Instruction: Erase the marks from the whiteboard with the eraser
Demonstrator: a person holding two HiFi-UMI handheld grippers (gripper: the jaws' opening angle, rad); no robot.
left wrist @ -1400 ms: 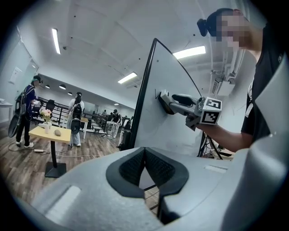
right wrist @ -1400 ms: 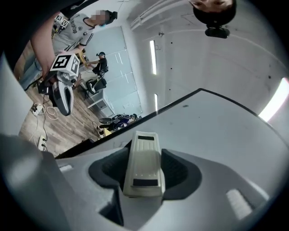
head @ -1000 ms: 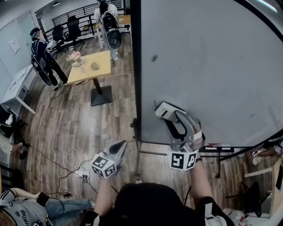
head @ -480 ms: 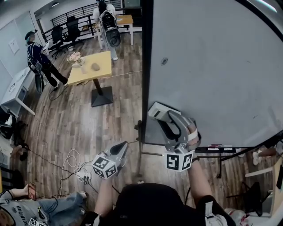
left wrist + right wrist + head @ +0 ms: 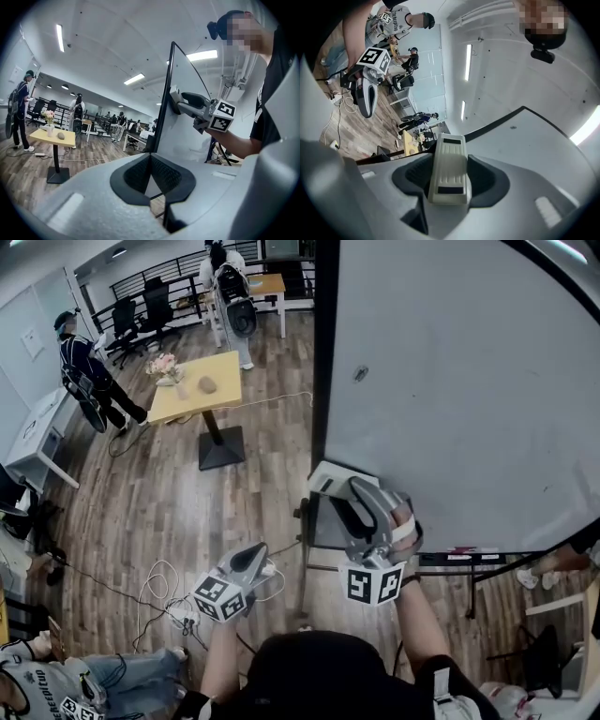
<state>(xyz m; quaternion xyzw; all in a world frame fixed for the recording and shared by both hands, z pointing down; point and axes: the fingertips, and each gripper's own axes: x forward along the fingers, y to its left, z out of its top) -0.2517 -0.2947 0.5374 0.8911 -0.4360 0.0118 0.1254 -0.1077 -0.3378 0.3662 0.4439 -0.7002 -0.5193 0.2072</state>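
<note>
The big grey-white whiteboard [image 5: 469, 381] fills the right of the head view, with a black frame along its left side. One small dark mark [image 5: 361, 374] shows on it high up. My right gripper [image 5: 336, 487] is shut on the white eraser [image 5: 322, 477], which it holds at the board's lower left corner, over the frame. In the right gripper view the eraser [image 5: 447, 168] sits between the jaws with the board [image 5: 525, 154] beyond. My left gripper [image 5: 249, 562] hangs low and left of the board, off it, shut and empty [image 5: 151, 158].
A yellow pedestal table [image 5: 192, 390] with flowers stands behind to the left. Cables and a power strip [image 5: 173, 610] lie on the wood floor by my left gripper. Other people stand at the far left and back. The board's stand [image 5: 459, 559] runs under its lower edge.
My right gripper has slid the eraser left along the board's lower part, up to the left frame. The left gripper has barely moved.
</note>
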